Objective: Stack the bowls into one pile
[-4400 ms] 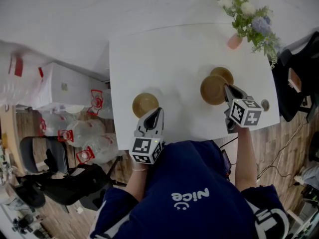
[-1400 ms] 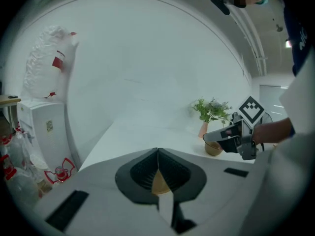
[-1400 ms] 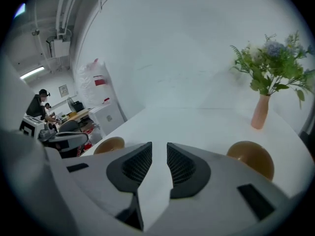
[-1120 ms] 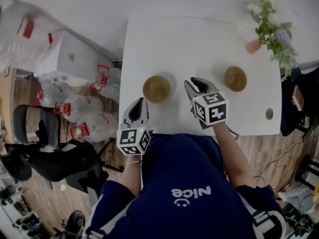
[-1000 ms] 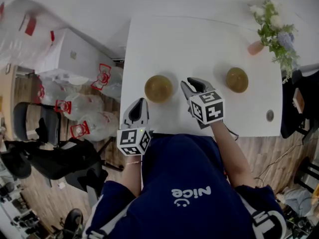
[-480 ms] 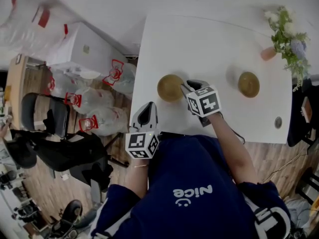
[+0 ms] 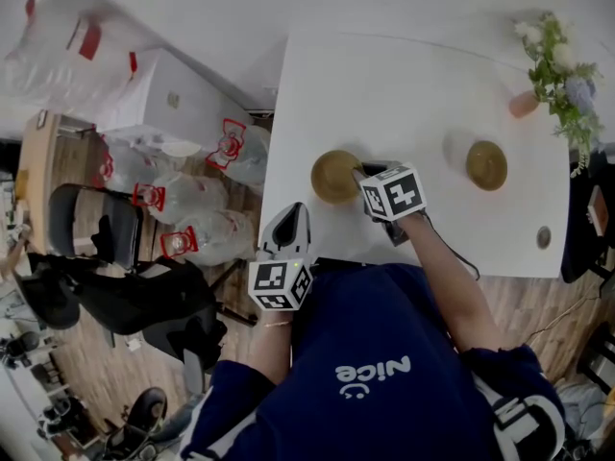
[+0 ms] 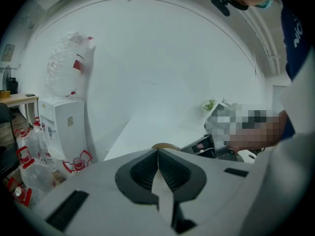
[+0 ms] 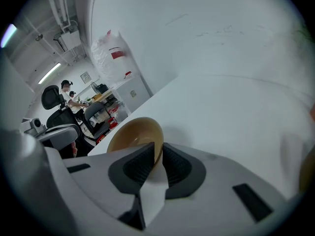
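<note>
Not stacked yet imo: right gripper [image 9: 157, 150] is pinched on the near bowl [image 7: 334, 176] rim, other bowl [image 7: 486, 164] sits well apart at its 3 o'clock, left gripper [image 8: 158, 154] closed on nothing.

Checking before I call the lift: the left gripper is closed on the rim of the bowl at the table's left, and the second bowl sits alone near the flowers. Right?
Not the left. The right gripper view shows the right gripper closed on the rim of that bowl; the left gripper is shut on nothing. The second bowl does sit alone near the flowers.
</note>
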A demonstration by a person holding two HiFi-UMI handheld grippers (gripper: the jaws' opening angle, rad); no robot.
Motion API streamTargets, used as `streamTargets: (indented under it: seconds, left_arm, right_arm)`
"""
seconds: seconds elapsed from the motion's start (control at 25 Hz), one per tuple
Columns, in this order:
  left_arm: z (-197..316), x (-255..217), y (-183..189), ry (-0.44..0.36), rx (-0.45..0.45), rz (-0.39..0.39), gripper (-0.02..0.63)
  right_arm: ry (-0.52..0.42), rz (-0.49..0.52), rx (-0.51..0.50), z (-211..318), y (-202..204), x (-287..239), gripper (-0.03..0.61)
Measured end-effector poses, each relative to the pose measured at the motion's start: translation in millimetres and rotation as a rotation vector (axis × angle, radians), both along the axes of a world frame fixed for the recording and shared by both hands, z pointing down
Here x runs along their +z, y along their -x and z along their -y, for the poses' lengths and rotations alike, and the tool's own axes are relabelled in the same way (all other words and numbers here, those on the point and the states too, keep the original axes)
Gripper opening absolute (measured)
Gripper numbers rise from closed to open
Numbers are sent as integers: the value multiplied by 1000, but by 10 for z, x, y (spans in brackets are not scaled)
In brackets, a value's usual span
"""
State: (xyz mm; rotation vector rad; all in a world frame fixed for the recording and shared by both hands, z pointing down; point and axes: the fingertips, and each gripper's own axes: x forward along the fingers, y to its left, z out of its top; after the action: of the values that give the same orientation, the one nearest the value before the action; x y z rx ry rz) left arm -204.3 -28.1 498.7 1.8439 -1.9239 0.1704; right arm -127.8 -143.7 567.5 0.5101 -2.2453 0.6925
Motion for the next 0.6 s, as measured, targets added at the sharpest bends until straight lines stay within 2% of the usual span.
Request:
streamTargets:
  seconds: [0.12,0.6]
  left_arm:
    - [37,2,11,-3,7,4,18]
    - [134,2,14,-17,59,-12,18]
  right_arm:
    - [2,1,22,33,-15,-6,41]
    - [-7,21,5,-68,43,-176,36]
